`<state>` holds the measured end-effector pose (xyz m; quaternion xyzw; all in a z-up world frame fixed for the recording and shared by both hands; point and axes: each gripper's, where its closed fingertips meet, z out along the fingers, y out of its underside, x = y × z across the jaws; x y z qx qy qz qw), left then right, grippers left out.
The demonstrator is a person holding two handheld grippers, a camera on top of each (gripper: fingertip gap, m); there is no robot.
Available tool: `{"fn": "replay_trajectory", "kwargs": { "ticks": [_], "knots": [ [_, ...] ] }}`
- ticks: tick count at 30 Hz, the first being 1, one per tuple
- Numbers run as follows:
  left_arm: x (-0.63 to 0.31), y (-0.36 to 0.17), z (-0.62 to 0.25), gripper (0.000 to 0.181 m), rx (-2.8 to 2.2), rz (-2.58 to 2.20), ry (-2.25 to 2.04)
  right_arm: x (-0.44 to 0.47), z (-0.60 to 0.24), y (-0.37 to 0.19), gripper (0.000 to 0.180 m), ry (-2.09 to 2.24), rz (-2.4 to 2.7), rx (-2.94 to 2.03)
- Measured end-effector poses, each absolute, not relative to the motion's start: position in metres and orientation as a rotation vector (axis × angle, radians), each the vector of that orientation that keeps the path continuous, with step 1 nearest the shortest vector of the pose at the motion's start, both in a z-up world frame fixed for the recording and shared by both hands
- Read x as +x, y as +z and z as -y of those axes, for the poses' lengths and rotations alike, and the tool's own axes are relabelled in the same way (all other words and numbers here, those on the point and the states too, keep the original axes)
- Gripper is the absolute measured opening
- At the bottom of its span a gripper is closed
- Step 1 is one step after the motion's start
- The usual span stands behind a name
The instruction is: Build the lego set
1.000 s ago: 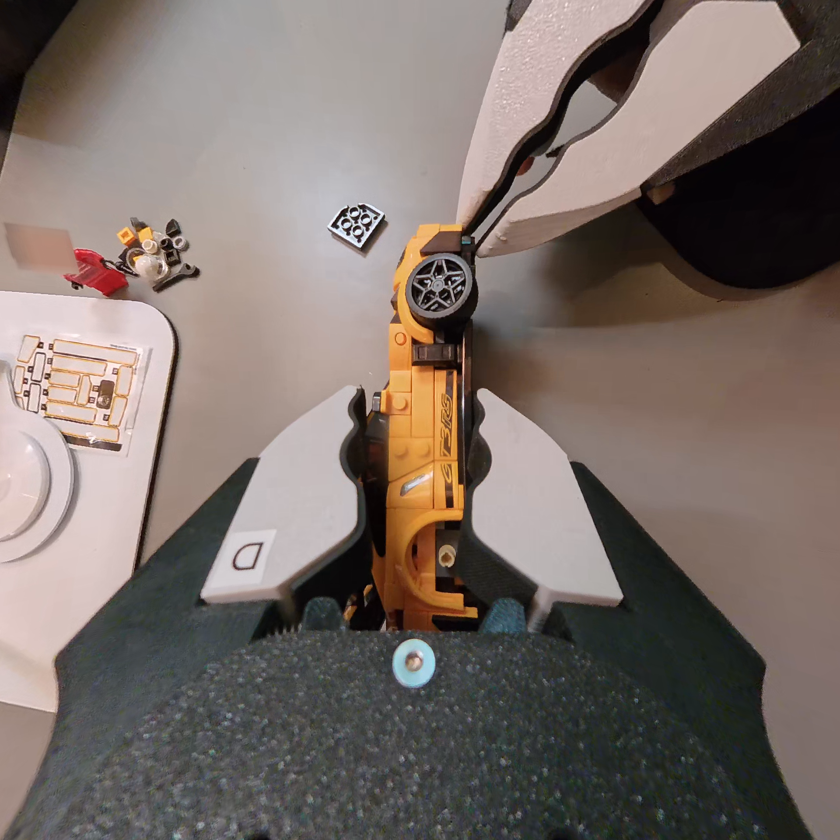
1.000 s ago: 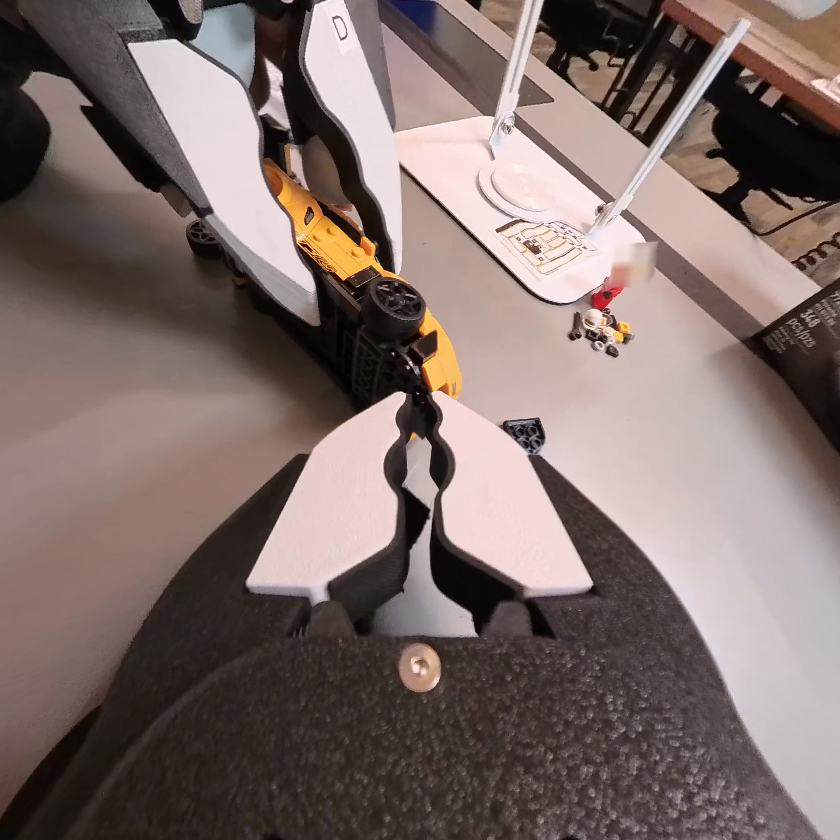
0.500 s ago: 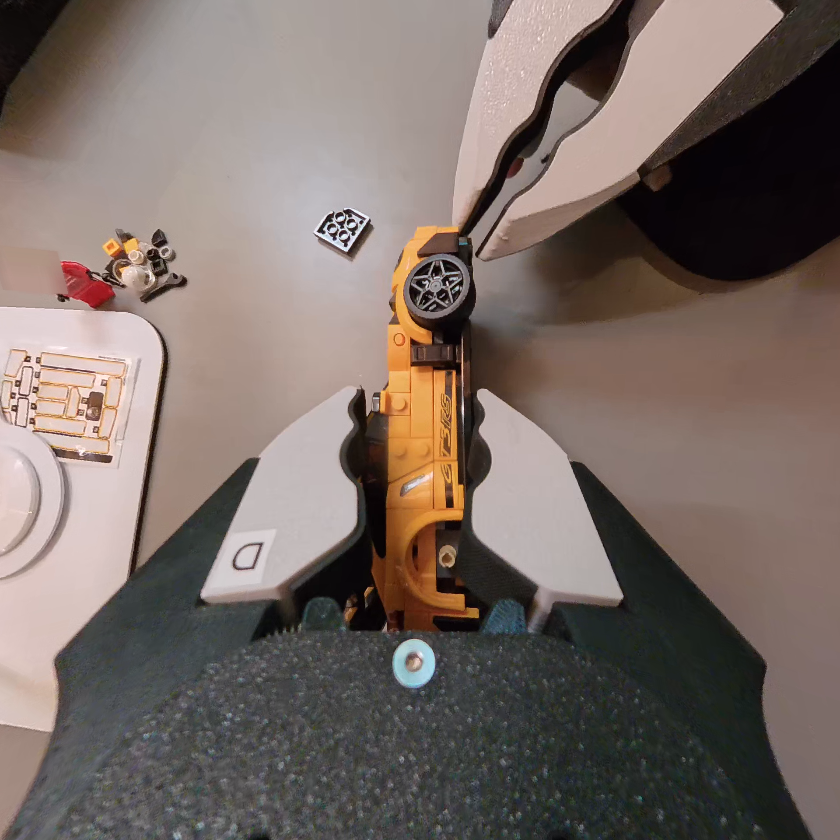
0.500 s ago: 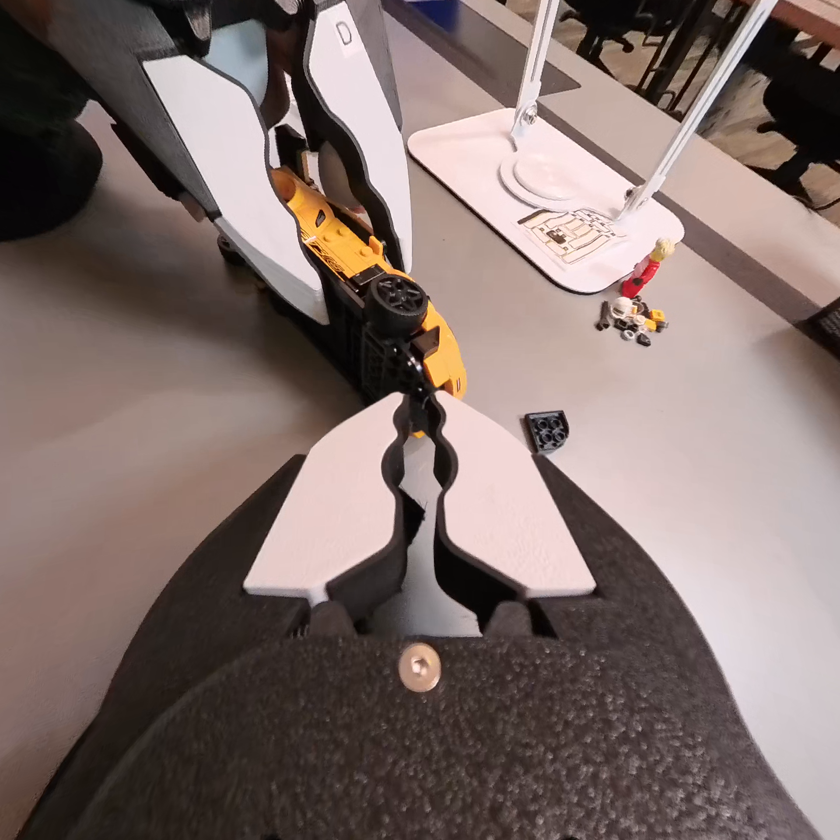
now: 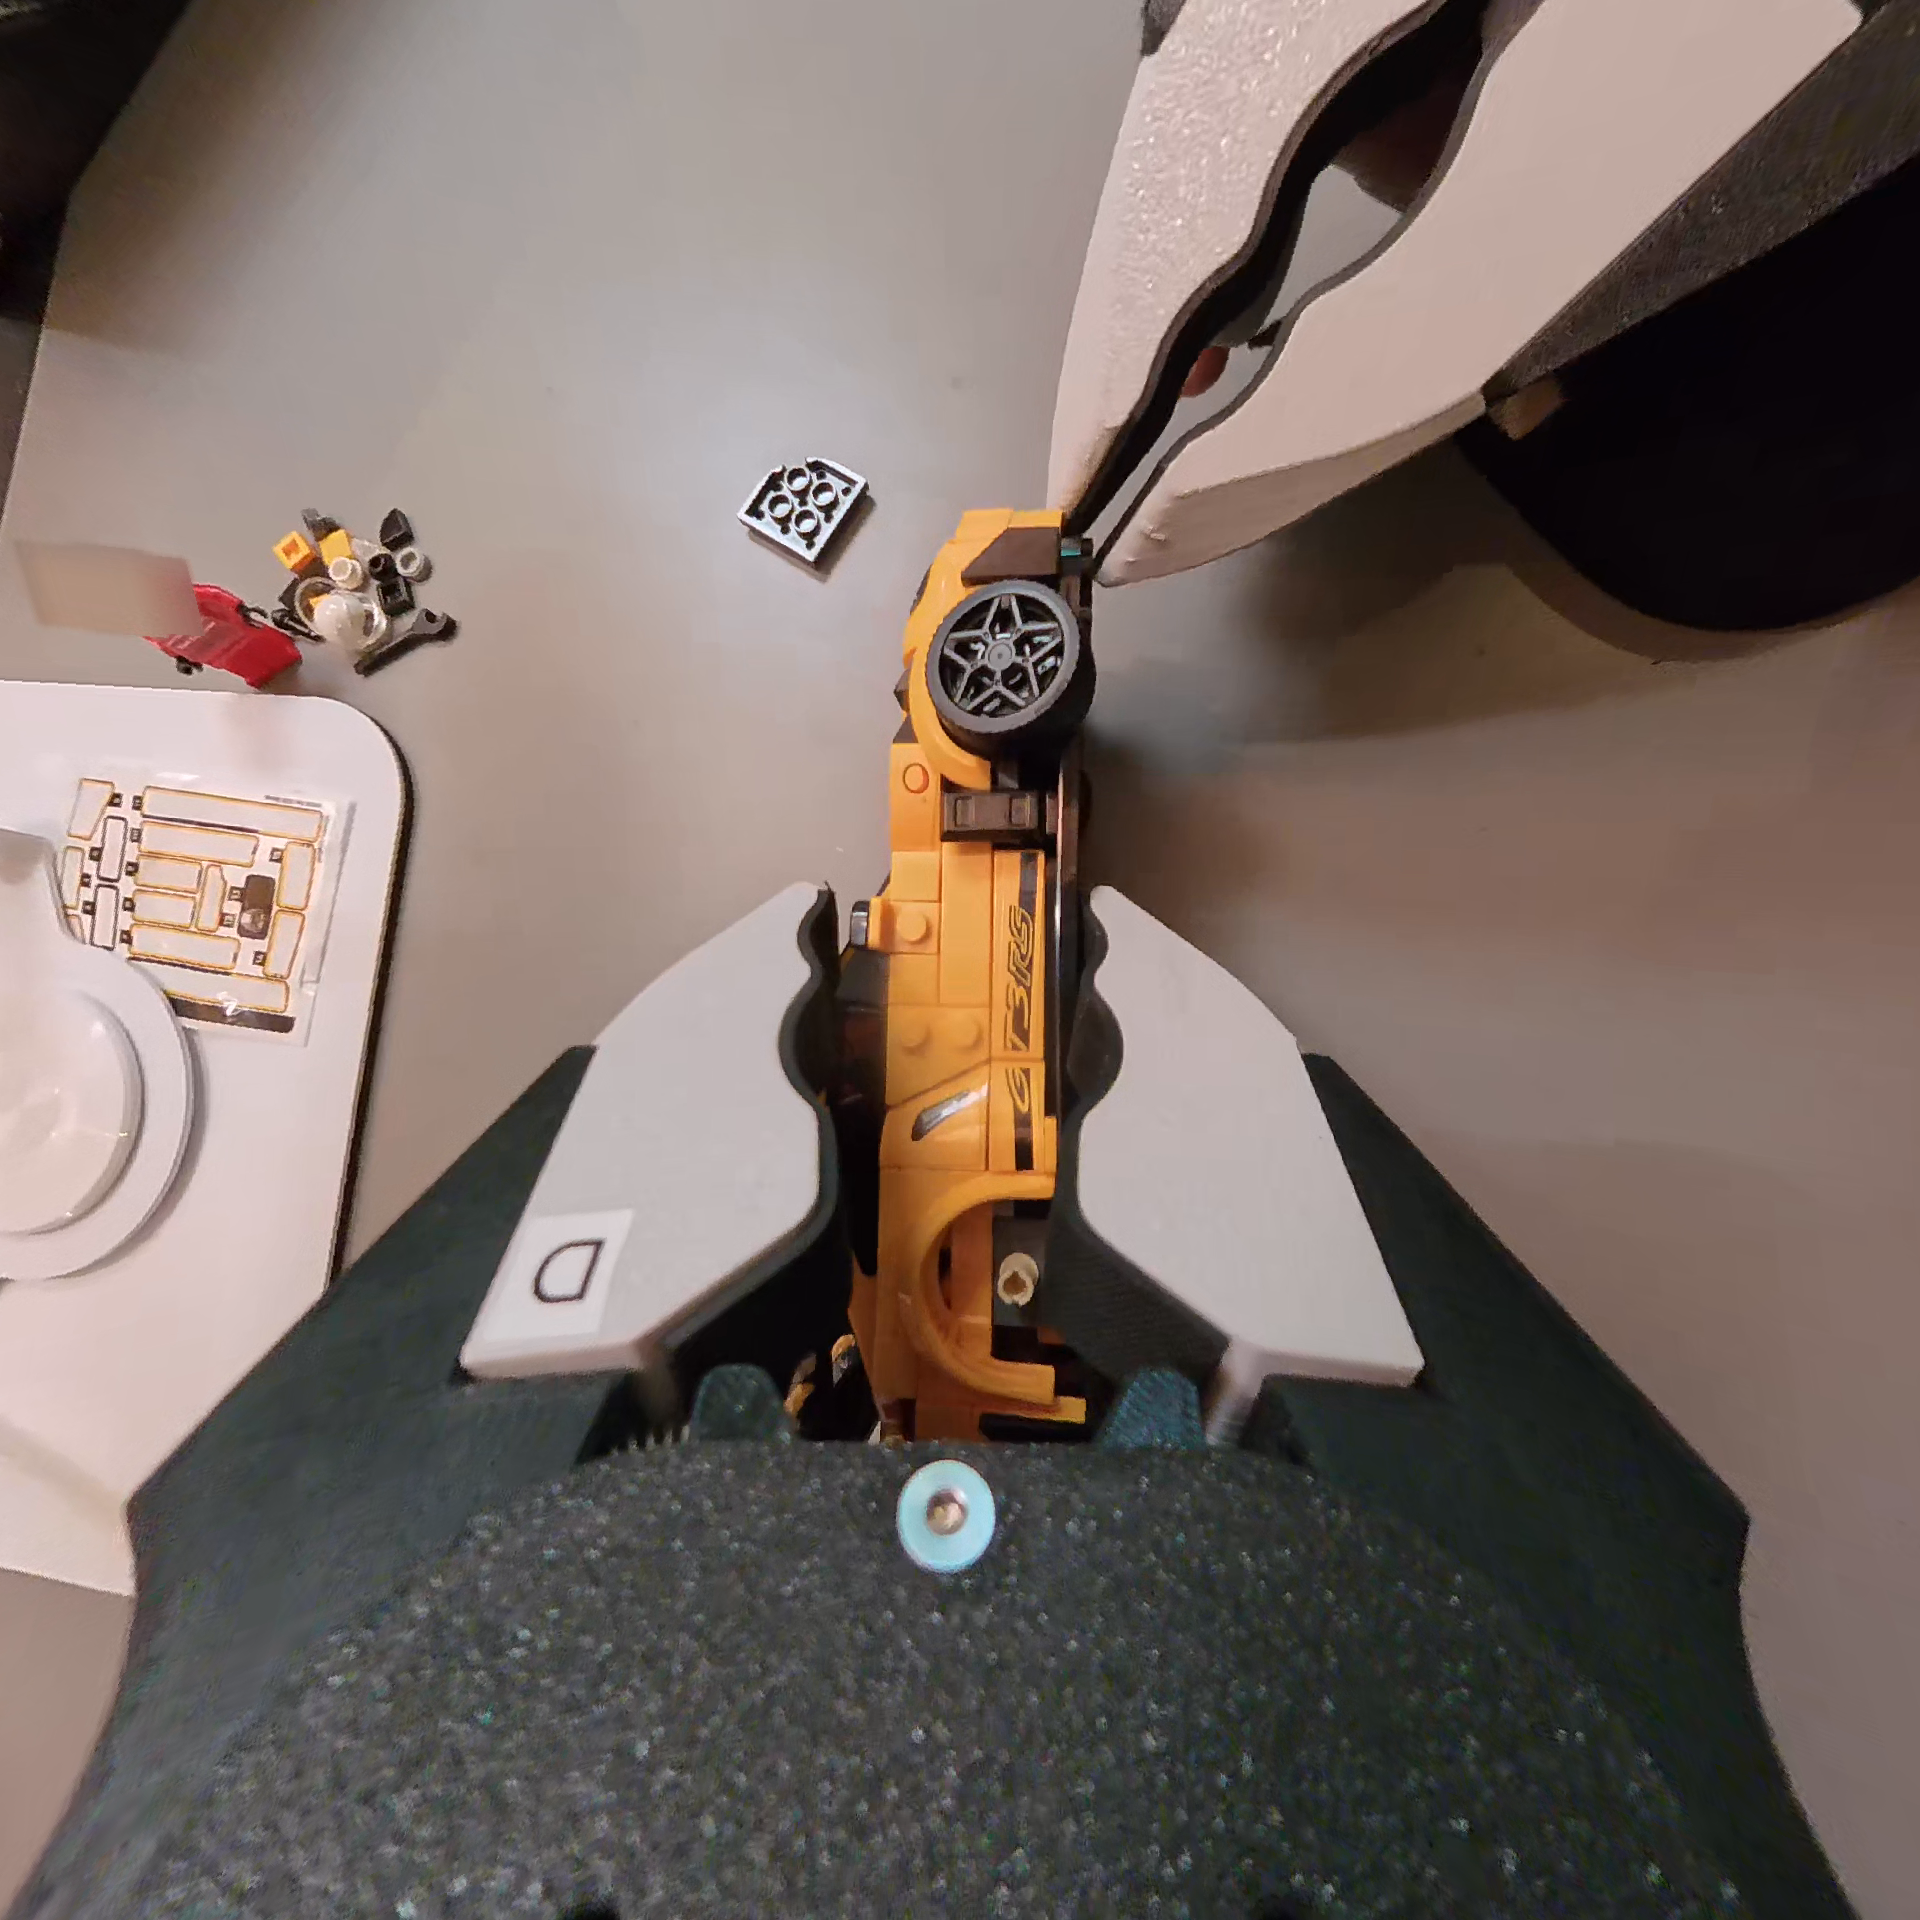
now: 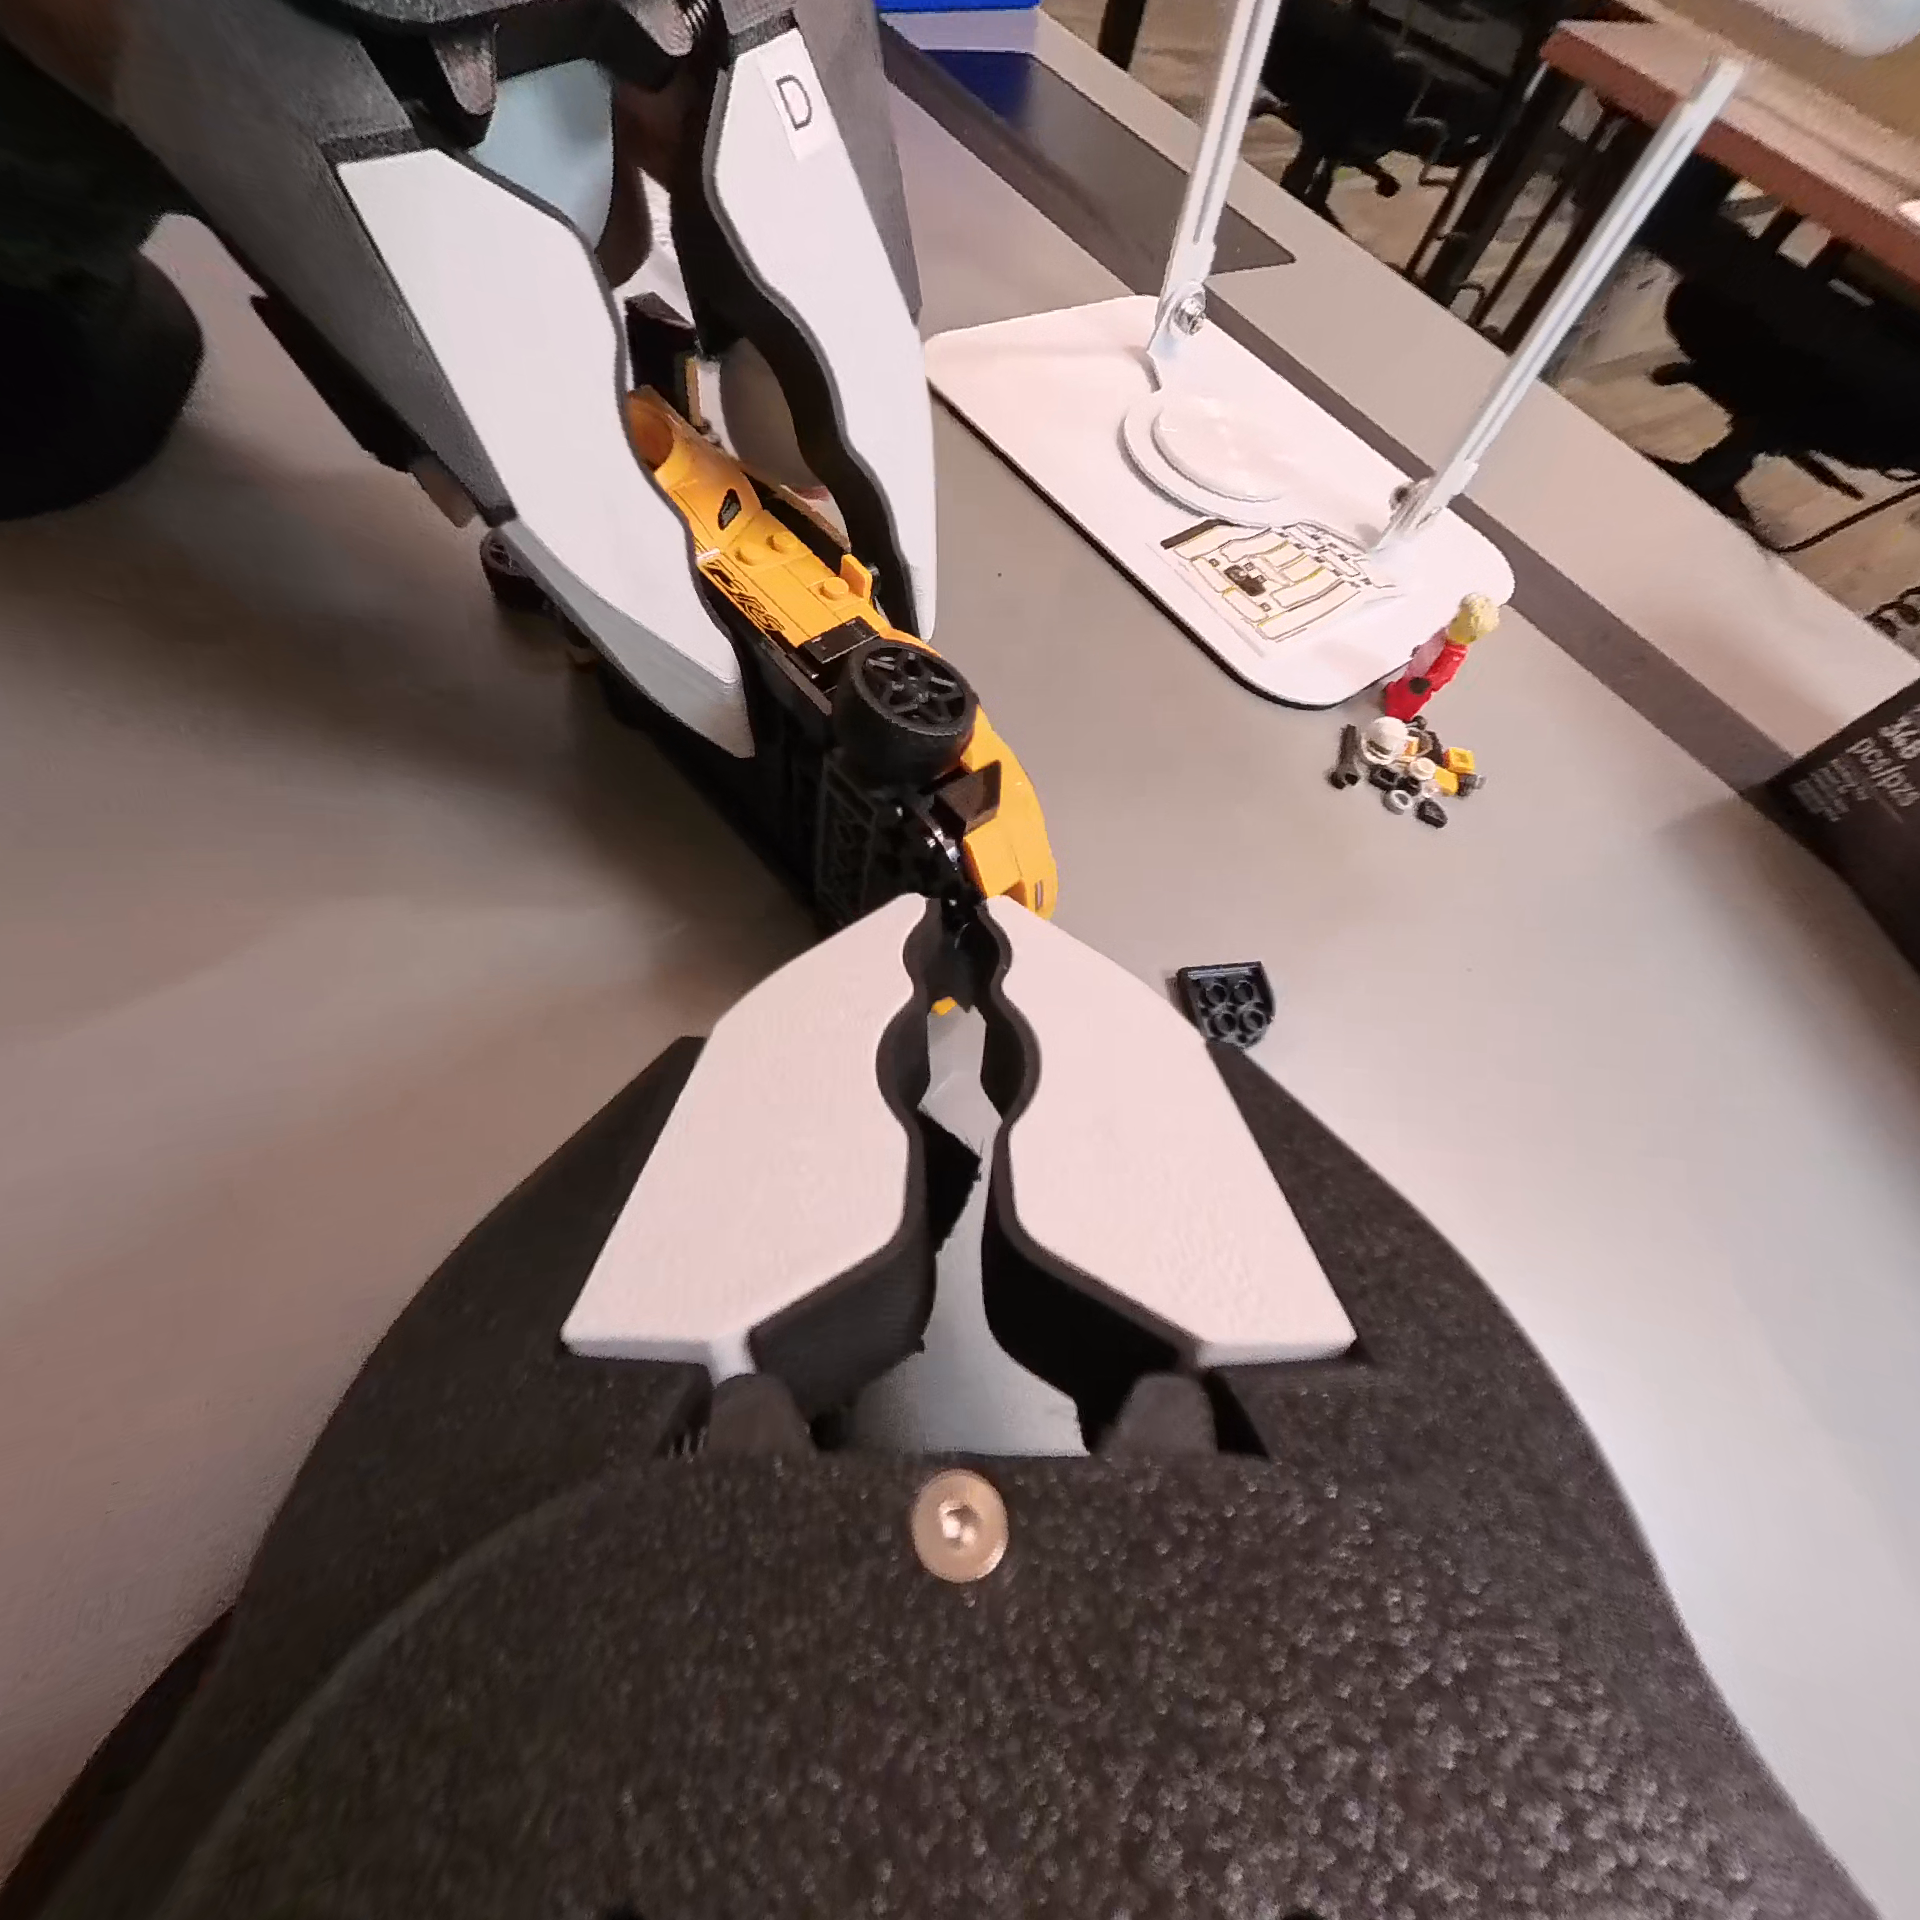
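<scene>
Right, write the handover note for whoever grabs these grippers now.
Left gripper: shut on the car, held on its side over the table.
Right gripper: shut on a small black part at the car's front underside, by the front wheel.
Done: body mostly built, front wheel on.
Left: the rear axle pin facing the camera has no wheel; a dark plate, small bits and a minifigure lie loose; sticker sheet on the white base.
</scene>
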<state>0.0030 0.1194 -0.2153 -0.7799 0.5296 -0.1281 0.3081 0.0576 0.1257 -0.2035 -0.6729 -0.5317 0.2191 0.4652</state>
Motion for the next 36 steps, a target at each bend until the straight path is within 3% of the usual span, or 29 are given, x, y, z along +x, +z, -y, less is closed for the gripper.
{"fn": "replay_trajectory", "kwargs": {
  "ticks": [10, 15, 20, 36],
  "knots": [
    [0.001, -0.215, -0.119, 0.042, -2.043, -1.433, -0.33, 0.053, -0.113, -0.205, 0.0, 0.38, 1.411, -1.514],
    [0.0, -0.215, -0.118, 0.042, -2.027, -1.443, -0.333, 0.055, -0.112, -0.189, 0.0, 0.498, 1.341, -1.479],
    [0.001, -0.215, -0.118, 0.042, -2.038, -1.446, -0.352, 0.05, -0.11, -0.185, 0.012, 0.483, 1.373, -1.41],
    [0.001, -0.215, -0.117, 0.042, -2.04, -1.441, -0.358, 0.029, -0.107, -0.179, 0.011, 0.259, 1.79, -1.284]
  ]
}}
